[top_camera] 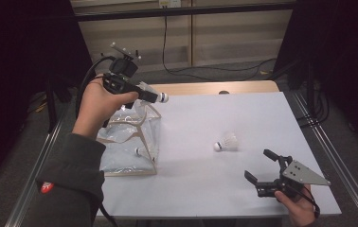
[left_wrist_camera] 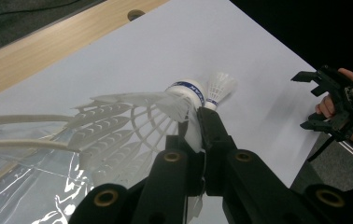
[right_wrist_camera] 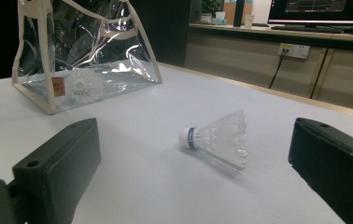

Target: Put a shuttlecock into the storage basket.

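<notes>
My left gripper [top_camera: 152,96] is raised over a clear plastic bag [top_camera: 129,137], shut on the skirt of a white shuttlecock [left_wrist_camera: 132,116] whose blue-banded cork [top_camera: 163,98] sticks out past the jaws. A second shuttlecock [top_camera: 228,142] lies on its side on the white table, cork to the left. My right gripper [top_camera: 258,164] rests low near the front right, open, with this shuttlecock [right_wrist_camera: 216,137] a short way ahead of its jaws. A third shuttlecock [right_wrist_camera: 85,85] lies inside the bag [right_wrist_camera: 86,51].
The white tabletop [top_camera: 224,113] has a wooden strip with a hole [top_camera: 223,92] along its far edge. Metal rails run along both sides. A cable [top_camera: 177,71] trails on the floor behind. The person's left sleeve [top_camera: 70,179] covers the front left corner.
</notes>
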